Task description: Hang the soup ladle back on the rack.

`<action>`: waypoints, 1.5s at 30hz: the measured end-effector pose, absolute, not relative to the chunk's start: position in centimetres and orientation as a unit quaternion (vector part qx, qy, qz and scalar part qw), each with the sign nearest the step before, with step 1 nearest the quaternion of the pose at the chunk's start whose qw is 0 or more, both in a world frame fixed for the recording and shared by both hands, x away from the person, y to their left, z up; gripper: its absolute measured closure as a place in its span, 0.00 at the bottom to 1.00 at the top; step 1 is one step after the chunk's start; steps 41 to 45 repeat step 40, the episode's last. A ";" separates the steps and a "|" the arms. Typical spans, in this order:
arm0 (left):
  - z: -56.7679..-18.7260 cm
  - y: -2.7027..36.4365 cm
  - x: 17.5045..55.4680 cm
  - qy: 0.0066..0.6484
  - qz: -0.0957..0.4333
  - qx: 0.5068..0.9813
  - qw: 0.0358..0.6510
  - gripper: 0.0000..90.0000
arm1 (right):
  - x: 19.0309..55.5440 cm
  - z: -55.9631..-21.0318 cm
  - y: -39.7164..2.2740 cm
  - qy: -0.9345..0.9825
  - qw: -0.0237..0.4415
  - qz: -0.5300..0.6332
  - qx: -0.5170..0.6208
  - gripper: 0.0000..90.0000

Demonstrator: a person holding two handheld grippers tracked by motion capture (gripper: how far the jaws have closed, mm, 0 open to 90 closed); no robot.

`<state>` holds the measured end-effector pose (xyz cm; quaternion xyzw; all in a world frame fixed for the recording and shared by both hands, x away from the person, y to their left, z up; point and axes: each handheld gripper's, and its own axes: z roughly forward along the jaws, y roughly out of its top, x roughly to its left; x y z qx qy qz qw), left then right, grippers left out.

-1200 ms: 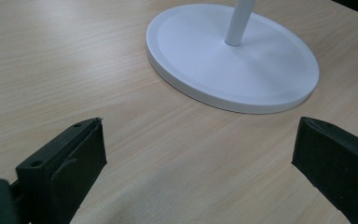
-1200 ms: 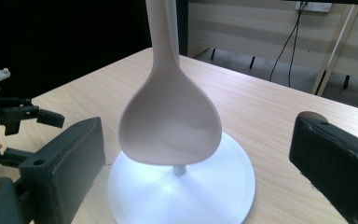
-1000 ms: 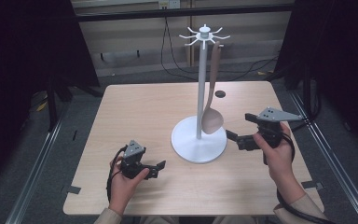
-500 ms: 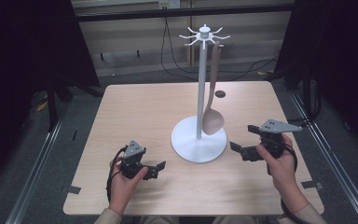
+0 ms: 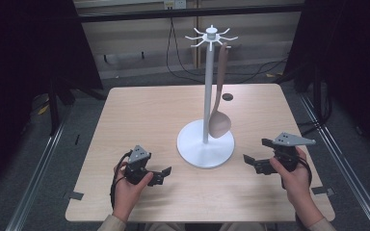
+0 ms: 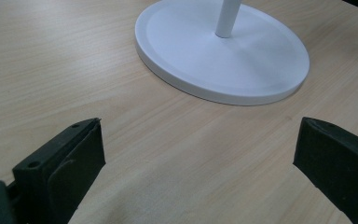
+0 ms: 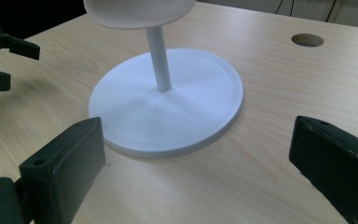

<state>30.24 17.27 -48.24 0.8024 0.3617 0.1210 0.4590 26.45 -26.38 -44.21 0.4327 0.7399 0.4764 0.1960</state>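
A white stand (image 5: 205, 144) with a round base, a thin pole and hooks at the top rises from the middle of the wooden table (image 5: 149, 110). From one hook hangs a wooden spoon (image 5: 219, 122), its bowl just above the base. My left gripper (image 5: 163, 174) rests low at the front left, open, its jaws empty and aimed at the base (image 6: 223, 56). My right gripper (image 5: 256, 151) is held to the right of the base (image 7: 168, 102), open and empty. In the right gripper view the spoon bowl (image 7: 140, 11) hangs at the top edge.
A small round hole (image 5: 227, 96) is in the table behind the stand. Bare tabletop lies between each gripper and the base. Dark curtains and metal rails (image 5: 33, 178) flank the table. The left gripper (image 7: 0, 51) appears far off in the right gripper view.
My right gripper has drawn back from the stand toward the table's front edge, staying open. The left gripper and the spoon have not moved.
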 end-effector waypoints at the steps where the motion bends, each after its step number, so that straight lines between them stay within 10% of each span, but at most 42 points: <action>1: -48.2 17.3 30.2 0.361 0.121 0.803 0.459 0.02 | 26.4 -44.3 -26.5 0.740 0.197 0.476 0.433 0.03; 45: -48.3 17.3 30.3 0.356 0.114 0.804 0.462 0.02 | 25.4 -48.0 -29.2 0.771 0.201 0.415 0.440 0.04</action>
